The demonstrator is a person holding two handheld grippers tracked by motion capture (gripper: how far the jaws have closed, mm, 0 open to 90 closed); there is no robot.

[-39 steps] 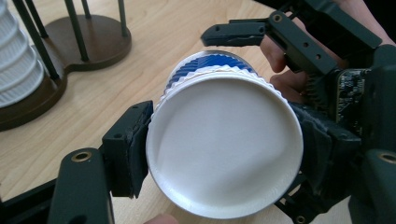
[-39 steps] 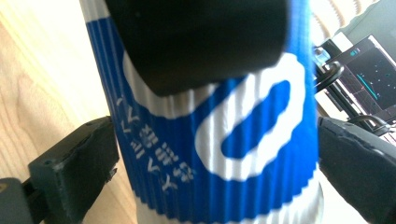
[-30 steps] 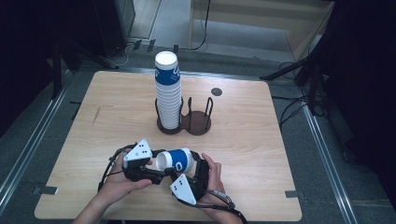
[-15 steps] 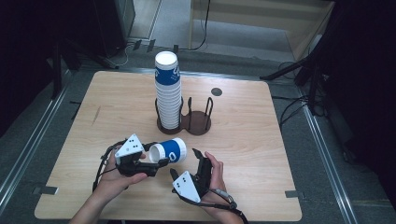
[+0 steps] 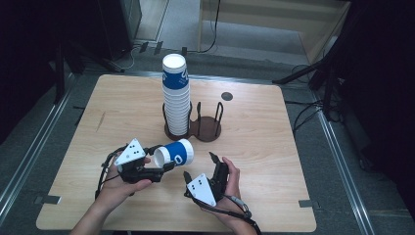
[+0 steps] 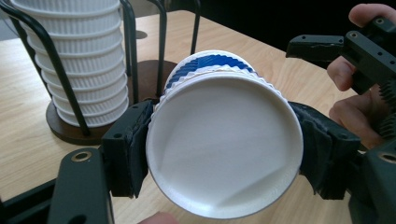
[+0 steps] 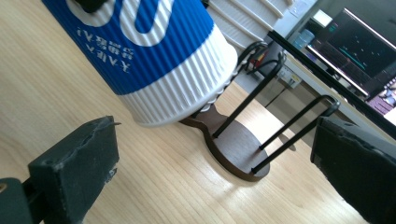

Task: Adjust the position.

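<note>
My left gripper is clamped on a blue-and-white ribbed paper cup, one jaw on each side of the wall just under the rim, so the cup lies on its side above the wooden table with its open mouth facing back at me. In the left gripper view the cup sits squarely between my pads, and its rim looks round, not pinched. My right gripper stands spread wide and empty just to the right of the cup, its jaws well apart with the cup's white base hanging between and ahead of them.

Beyond my fingertips stands the tall stack of cups in one bay of the dark wire cup holder; the bay to its right is empty.

I judge this cup very light, thin-walled and easily crushed. The corrugation should give grip, so little squeeze is needed. The stiffest holds are near the rolled rim or the base, and mid-wall will buckle first.
</note>
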